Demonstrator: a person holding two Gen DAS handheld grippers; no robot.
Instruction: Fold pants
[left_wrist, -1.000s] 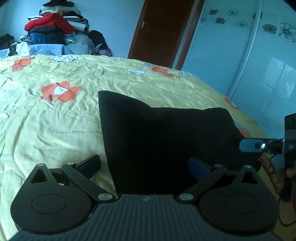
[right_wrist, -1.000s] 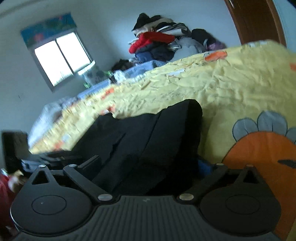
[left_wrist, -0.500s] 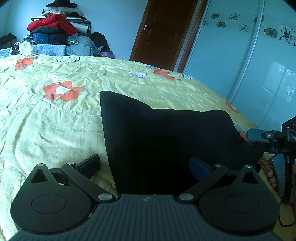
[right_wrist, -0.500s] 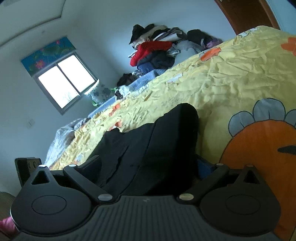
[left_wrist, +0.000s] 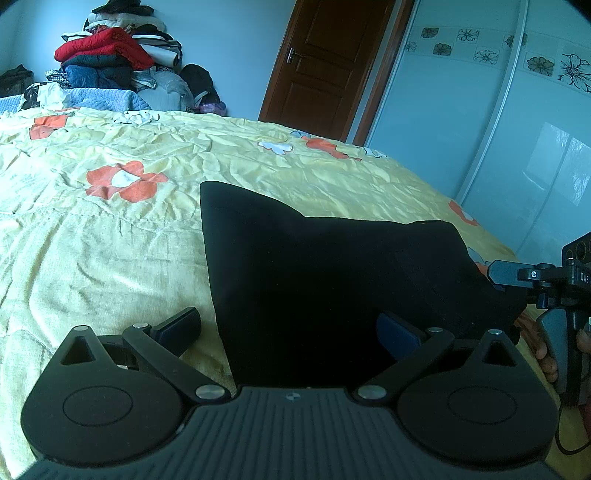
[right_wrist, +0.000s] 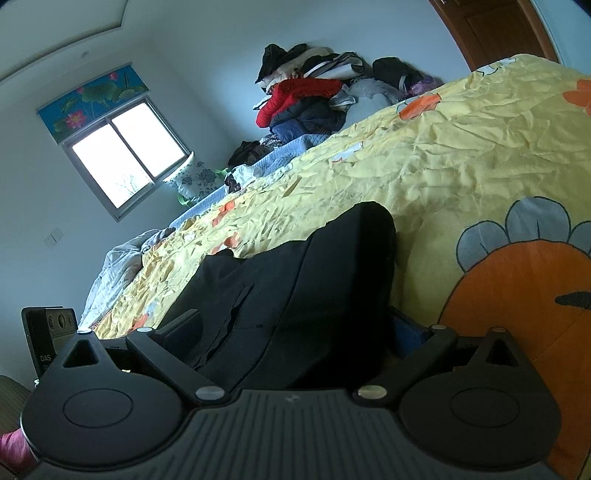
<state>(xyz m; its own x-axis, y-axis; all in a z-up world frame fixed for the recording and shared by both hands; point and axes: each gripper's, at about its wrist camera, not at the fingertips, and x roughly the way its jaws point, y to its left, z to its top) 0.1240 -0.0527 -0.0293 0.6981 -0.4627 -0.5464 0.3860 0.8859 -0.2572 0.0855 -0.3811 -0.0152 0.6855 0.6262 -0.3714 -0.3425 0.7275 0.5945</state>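
Black pants (left_wrist: 325, 273) lie folded on the yellow flowered bedspread (left_wrist: 110, 236), near its front edge. My left gripper (left_wrist: 288, 332) is open, its fingers spread over the pants' near left edge. My right gripper shows in the left wrist view (left_wrist: 517, 275) at the pants' right end. In the right wrist view the right gripper (right_wrist: 291, 328) is open with the pants (right_wrist: 295, 295) between its fingers. The left gripper's body (right_wrist: 48, 332) shows at the far left of that view.
A pile of clothes (left_wrist: 107, 62) sits at the far side of the bed, also in the right wrist view (right_wrist: 306, 99). A brown door (left_wrist: 325, 62) and a sliding wardrobe (left_wrist: 498, 122) stand behind. A window (right_wrist: 125, 155) is on the far wall.
The right gripper has tilted upward and drawn back slightly at the pants' right end. The left gripper has shifted a little; the pants lie as before.
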